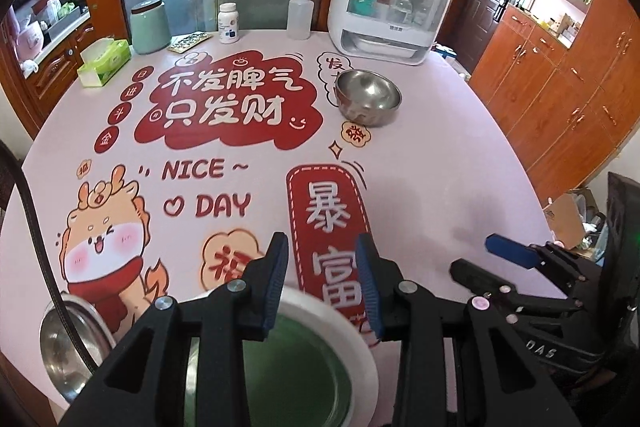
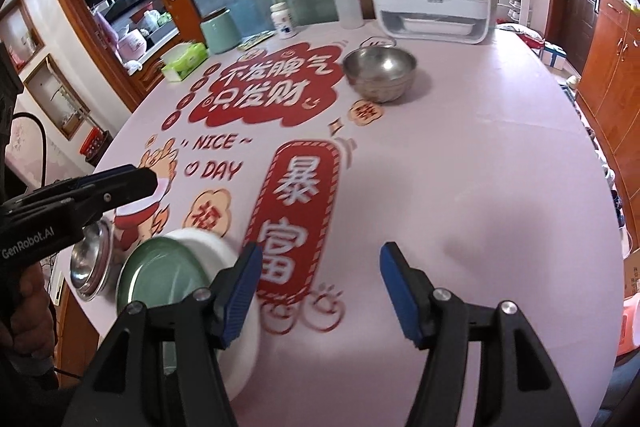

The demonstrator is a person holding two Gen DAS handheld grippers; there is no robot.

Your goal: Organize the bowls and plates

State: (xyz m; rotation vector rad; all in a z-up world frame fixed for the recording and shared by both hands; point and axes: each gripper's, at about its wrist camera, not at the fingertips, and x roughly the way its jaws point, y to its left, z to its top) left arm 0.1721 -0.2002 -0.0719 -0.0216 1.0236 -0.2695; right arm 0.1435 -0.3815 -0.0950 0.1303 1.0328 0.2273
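Plates (image 2: 168, 271) sit at the table edge; both grippers, left gripper (image 1: 322, 283) and right gripper (image 2: 320, 283), gape empty, so a clumsy nudge could tip them off

Tissue box (image 1: 105, 62), green canister (image 1: 150, 25), pill btl (image 1: 228, 23), squeeze btl (image 1: 299, 11), white cabinet (image 1: 390, 1)

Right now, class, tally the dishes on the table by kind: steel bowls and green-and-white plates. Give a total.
Steel bowls: 2, the far bowl and the near-edge bowl.
Green-and-white plate: 1.
Total: 3
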